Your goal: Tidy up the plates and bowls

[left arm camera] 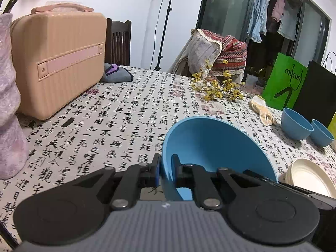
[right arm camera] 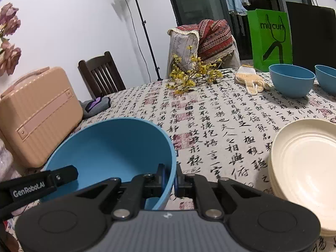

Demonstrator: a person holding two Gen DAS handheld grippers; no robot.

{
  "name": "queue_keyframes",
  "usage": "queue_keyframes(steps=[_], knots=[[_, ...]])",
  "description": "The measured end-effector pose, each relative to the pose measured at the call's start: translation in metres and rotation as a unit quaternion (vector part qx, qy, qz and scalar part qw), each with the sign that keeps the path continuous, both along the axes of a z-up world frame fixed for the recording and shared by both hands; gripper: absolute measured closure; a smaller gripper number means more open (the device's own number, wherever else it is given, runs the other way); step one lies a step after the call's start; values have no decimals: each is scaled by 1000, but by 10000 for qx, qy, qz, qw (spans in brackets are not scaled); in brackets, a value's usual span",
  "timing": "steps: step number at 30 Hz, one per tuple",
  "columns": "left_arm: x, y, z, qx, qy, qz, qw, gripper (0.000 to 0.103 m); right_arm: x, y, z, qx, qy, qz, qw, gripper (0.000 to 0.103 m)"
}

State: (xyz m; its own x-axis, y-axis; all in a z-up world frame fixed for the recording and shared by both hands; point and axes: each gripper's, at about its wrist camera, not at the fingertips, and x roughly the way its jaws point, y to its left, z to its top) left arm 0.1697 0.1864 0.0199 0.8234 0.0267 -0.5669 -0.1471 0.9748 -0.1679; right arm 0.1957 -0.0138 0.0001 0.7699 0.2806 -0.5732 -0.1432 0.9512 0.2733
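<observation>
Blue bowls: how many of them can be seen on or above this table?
3. The large blue bowl is held at its rim by both sets of jaws. Two small blue bowls stand side by side at the table's far right, near the green bag. More may be out of view.

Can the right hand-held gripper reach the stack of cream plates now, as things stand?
Probably not yet: the right hand-held gripper is shut on the rim of the big blue bowl, as is the left. The cream plates lie close with nothing between.
</observation>
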Motion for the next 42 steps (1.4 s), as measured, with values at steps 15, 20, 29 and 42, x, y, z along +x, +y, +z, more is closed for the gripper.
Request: queue_keyframes(steps=[15, 20, 29, 42], knots=[[-3, 26, -1, 287, 125, -141, 9994, 93, -16, 36, -6, -102, 194, 58, 9997, 93], [-1, 30, -3, 419, 187, -210, 9987, 93, -19, 44, -7, -71, 267, -32, 9996, 93], [0, 42, -9, 443, 340, -318, 9979, 93, -24, 58, -10, -150, 340, -192, 9991, 93], [1, 53, -16, 385, 452, -347, 9976, 93, -26, 70, -15, -218, 494, -259, 9982, 93]])
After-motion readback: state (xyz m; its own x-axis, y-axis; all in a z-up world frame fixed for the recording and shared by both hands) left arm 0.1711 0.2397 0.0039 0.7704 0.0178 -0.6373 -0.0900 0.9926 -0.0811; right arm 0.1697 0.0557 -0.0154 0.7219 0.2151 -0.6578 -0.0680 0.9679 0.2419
